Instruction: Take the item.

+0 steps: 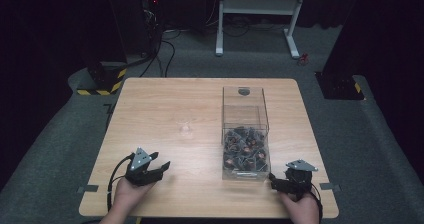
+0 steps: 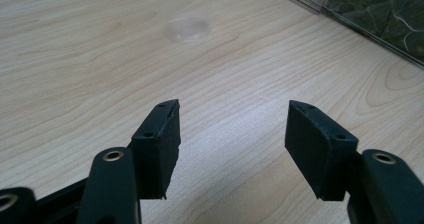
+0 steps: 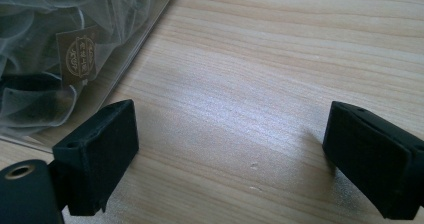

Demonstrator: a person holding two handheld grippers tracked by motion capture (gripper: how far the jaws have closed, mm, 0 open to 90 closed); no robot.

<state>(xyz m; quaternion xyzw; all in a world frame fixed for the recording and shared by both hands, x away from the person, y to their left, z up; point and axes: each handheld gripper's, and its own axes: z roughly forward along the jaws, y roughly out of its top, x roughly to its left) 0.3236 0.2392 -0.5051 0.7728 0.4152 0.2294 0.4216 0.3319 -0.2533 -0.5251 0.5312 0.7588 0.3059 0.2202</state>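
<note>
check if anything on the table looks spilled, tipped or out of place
Nothing stands out. The clear box stands upright with its dark wrapped pieces inside; a small clear disc lies alone on the wooden table. Both grippers are open and empty.

Box (image 1: 244,109) on table (image 1: 170,104), right side

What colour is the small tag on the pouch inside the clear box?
Brown with a gold pattern; the tag shows best in the right gripper view.
</note>
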